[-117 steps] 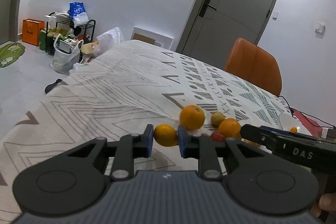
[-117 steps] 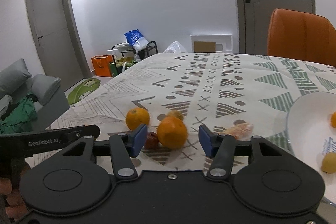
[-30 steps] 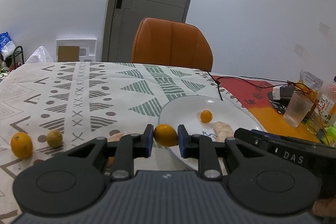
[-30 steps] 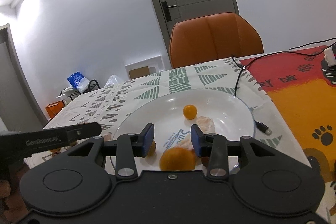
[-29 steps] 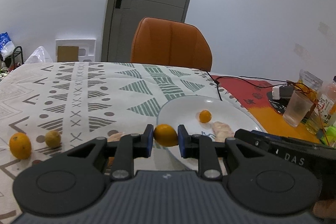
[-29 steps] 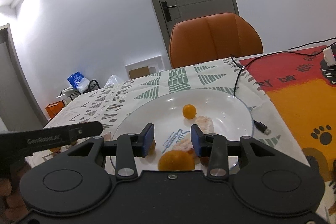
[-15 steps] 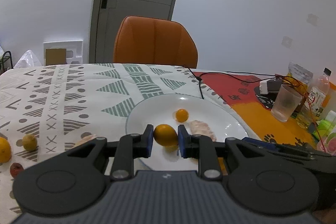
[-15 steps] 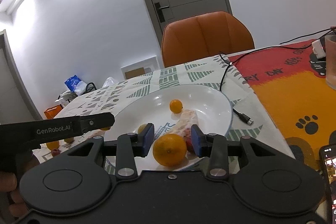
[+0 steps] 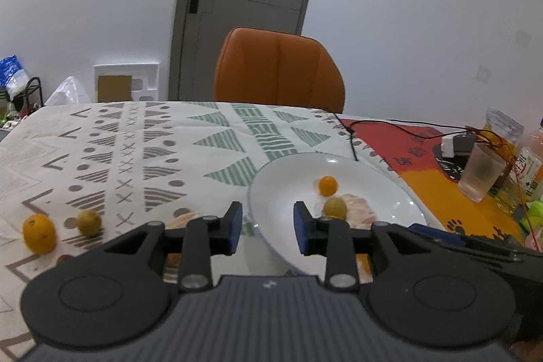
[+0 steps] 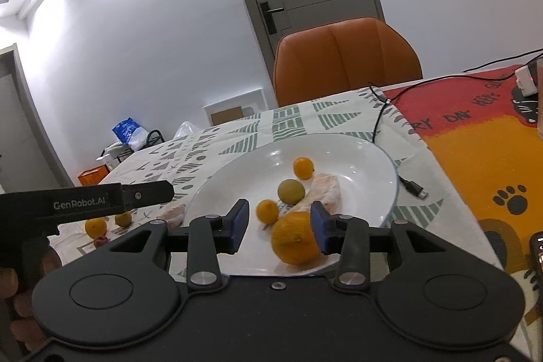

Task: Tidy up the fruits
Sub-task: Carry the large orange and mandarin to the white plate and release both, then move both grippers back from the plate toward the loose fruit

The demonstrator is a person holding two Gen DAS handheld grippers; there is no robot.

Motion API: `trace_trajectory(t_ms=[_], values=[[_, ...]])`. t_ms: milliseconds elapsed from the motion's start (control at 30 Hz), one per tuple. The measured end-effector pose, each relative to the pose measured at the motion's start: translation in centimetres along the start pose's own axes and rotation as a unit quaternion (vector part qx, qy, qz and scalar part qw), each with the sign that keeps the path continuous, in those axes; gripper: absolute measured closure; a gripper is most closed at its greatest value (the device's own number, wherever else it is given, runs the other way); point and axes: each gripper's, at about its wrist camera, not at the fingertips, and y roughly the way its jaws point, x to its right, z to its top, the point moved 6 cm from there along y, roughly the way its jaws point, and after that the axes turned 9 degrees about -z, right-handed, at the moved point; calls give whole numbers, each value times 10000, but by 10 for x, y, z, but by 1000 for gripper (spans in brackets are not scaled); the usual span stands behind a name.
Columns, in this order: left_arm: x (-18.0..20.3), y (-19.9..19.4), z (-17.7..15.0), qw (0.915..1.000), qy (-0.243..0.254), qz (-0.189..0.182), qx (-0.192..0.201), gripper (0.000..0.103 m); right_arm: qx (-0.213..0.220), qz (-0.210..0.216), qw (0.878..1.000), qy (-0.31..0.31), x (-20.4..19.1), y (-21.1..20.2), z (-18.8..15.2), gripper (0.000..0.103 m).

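1. Left gripper [image 9: 267, 228]: half a second ago I had a small orange pinched between its blue pads; now the jaws are opening and nothing sits between them. Only the near rim of the plate [image 9: 400, 192] shows through the gap.
2. Small orange [image 10: 267, 211]: now lying on the plate's near side, blurred, so by my reading freshly dropped and possibly not yet at rest.
3. Right gripper [image 10: 278, 228]: jaws opening. The big orange [image 10: 296, 241] sits low between them, against the right pad and clear of the left; I judge it released, resting at the plate's near edge.
4. Already on the plate: a tiny orange [image 10: 303, 168] toward the far side, a green fruit [image 10: 291, 191] mid-plate, and a pale pink piece [image 10: 324, 189] just beside it.
5. Left on the cloth [image 9: 135, 158], well apart from the plate: an orange [image 9: 39, 233], a greenish fruit [image 9: 89, 222] near it, a small red fruit [image 10: 101, 240] in the right view, and a pale piece [image 10: 173, 212] just outside the plate's left rim.
6. Meaning for the task: two more fruits are delivered at once, and both tools are freeing up. I judge the job past halfway, with a return to the cloth group as the next call.
7. Risk noted: the big orange is close to the rim and could roll off as I withdraw.
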Motion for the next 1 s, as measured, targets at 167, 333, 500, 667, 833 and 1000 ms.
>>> trace_trajectory(t_ms=[167, 333, 500, 667, 833, 1000], values=[[-15, -11, -3, 9998, -104, 144, 32, 59, 18, 48, 10000, -73, -11, 0, 0, 56], [-35, -26, -4, 9988, -266, 367, 180, 37, -9, 101, 9998, -145, -24, 2, -2, 48], [-57, -44, -5, 9967, -400, 640, 294, 29, 63, 149, 9996, -246, -40, 2, -2, 31], [-81, -63, -4, 9933, -535, 927, 428, 21, 155, 292, 9988, -351, -59, 0, -2, 15], [-101, -76, -7, 9900, -670, 1136, 505, 19, 134, 467, 9976, -486, -79, 1, -5, 6], [-116, -82, -13, 9884, -774, 1206, 494, 19, 99, 584, 9965, -581, -94, 4, -8, 4]])
